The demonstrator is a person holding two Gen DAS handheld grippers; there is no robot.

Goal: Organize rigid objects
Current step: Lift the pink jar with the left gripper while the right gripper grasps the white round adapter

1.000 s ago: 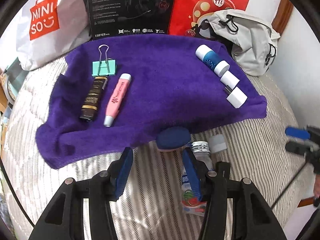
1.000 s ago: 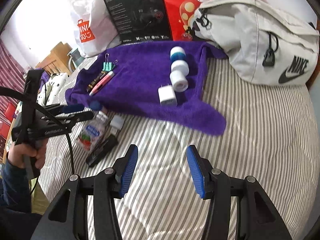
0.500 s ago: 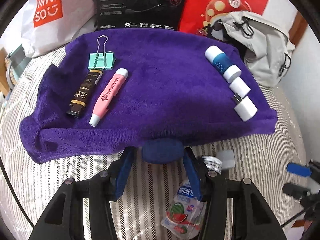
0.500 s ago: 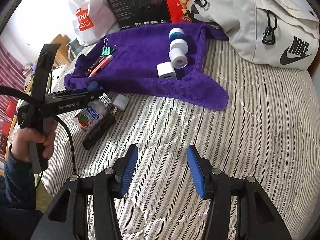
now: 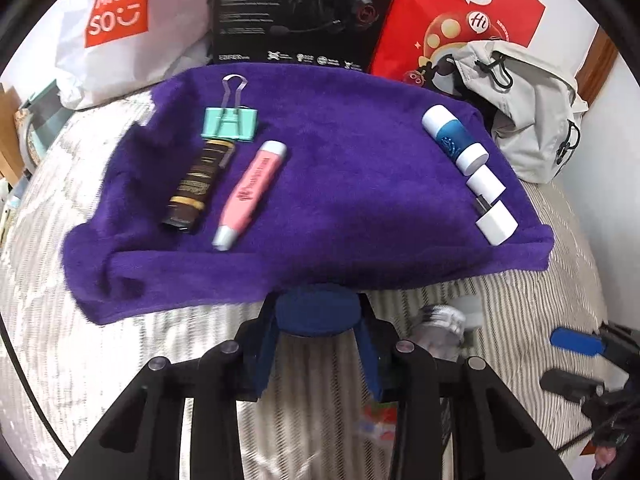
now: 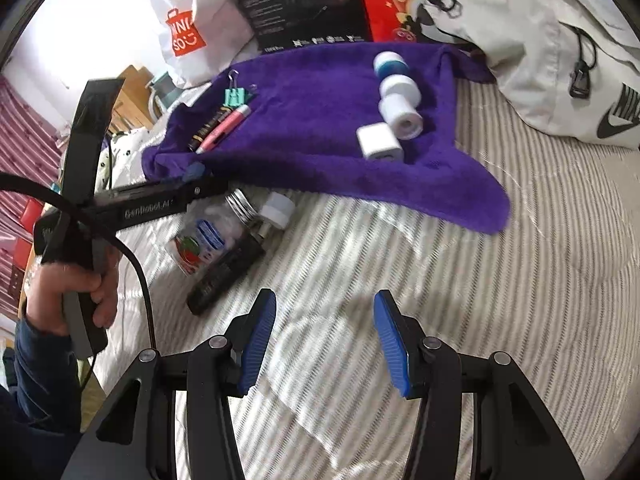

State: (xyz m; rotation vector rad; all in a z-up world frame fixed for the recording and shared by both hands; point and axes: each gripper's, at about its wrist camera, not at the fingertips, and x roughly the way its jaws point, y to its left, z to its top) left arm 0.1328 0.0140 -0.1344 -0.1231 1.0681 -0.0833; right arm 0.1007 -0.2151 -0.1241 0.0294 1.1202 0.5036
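We note a dark blue oval object (image 5: 316, 309) clamped between the left gripper (image 5: 318, 344) pads, at the purple towel (image 5: 344, 184) near edge.

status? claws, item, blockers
Left claw shut on dark blue cap, at purple towel front edge. Right claw open, empty, over striped bedding. Nothing blocking.

The right gripper (image 6: 325, 338) hangs open over the bedspread (image 6: 500, 300), below the purple towel (image 6: 320, 128); a bottle (image 6: 212, 234) lies at the towel's lower-left edge.
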